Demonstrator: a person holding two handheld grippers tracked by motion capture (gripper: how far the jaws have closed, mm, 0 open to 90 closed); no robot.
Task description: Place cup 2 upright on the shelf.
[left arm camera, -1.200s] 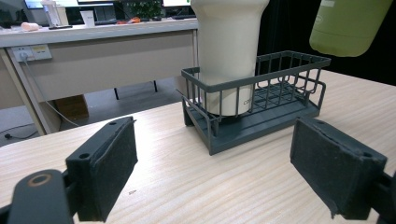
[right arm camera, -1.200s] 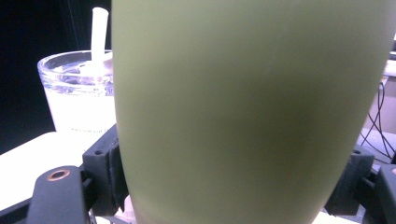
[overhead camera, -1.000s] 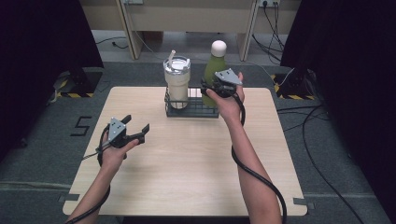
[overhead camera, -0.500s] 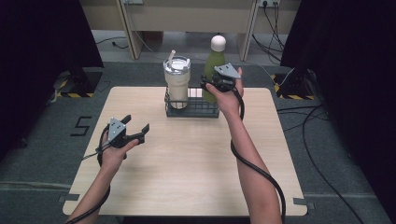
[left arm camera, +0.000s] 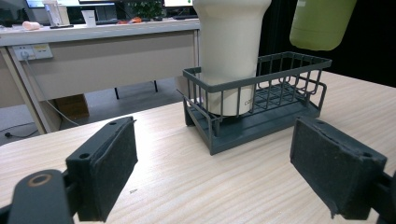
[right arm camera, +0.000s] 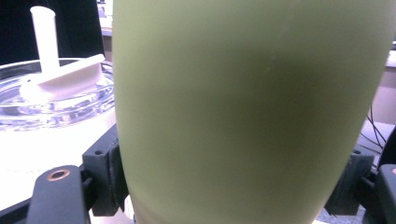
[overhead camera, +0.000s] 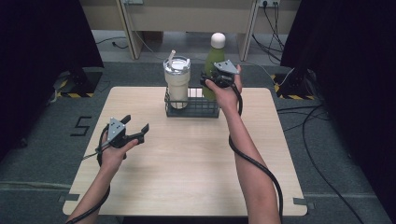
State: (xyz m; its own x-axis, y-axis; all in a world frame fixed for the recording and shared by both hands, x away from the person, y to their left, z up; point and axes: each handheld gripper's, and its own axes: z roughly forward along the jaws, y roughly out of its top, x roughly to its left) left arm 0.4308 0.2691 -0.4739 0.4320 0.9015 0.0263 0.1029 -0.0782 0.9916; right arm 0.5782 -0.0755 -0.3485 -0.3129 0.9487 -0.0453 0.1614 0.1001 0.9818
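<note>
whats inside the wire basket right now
The white tumbler stands in the left end of the wire basket. The green bottle, clamped by the right gripper, hangs above its bare other end.

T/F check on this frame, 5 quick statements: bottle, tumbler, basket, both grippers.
1. The right gripper is shut on the green bottle. True.
2. The green bottle stands in the wire basket. False: it hangs lifted above the basket.
3. The white tumbler sits in the basket. True.
4. The left gripper grips the tumbler. False: it is open, holding nothing, above the table.
5. The tumbler has no lid. False: a clear lid with a straw tops it.
</note>
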